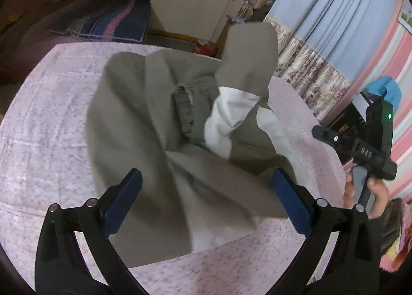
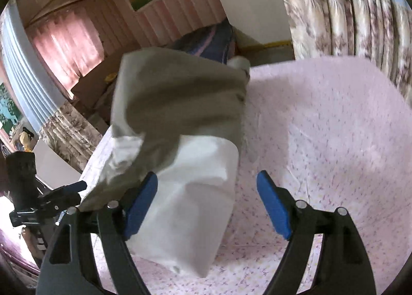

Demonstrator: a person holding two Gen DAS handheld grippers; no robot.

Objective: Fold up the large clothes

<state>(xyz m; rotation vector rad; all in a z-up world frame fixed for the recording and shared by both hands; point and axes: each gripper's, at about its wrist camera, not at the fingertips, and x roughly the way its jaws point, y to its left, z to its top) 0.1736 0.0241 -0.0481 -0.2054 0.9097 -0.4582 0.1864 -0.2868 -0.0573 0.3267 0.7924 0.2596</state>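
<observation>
we see the olive garment (image 1: 159, 125) bunched on the pink bed sheet (image 1: 51, 120), white lining (image 1: 226, 125) turned out, its length running away from us toward the far edge. our left hand-held gripper (image 1: 206, 189) hangs right over its near end, jaws apart, gripping nothing. the right hand-held gripper (image 2: 207, 192) is spread too, cloth draped between its jaws but unpinched. we judge the left nearer.
</observation>
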